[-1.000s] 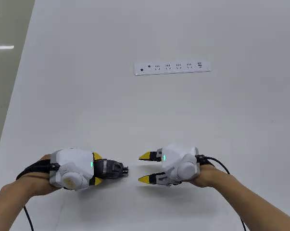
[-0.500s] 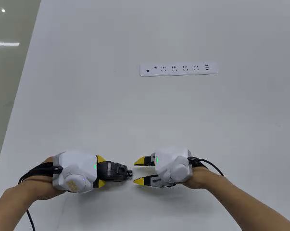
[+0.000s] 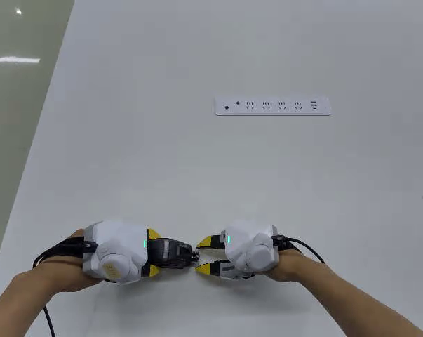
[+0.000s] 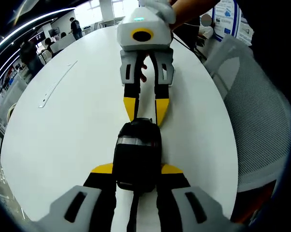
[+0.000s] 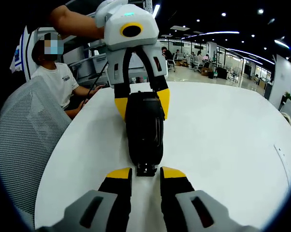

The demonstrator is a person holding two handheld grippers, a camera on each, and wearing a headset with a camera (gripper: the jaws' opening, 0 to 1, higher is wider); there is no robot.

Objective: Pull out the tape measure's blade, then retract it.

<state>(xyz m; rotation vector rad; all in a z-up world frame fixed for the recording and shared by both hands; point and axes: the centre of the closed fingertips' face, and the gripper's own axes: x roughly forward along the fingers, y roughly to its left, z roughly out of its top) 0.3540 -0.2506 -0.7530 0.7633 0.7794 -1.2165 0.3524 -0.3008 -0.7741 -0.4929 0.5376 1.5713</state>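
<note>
The tape measure (image 4: 138,154) has a glossy black plastic case. The table (image 3: 197,161) is smooth, matt white. The chair back (image 5: 20,145) is grey woven mesh.

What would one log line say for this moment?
left gripper: shut on tape measure | right gripper: open, tips flanking blade hook | pull: not started

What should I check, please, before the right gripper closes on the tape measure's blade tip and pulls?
1. Left gripper clamped on the tape measure: ok.
2. Blade tip lies between the right gripper's jaws: ok.
3. Right gripper shut on the tip: not ok, its jaws stand apart.
4. Blade fully wound in at the start: ok, just the tip shows at the case mouth.
5. Bare table along the pull path: ok; the power strip lies far off.
6. Blade lock released: cannot tell.
</note>
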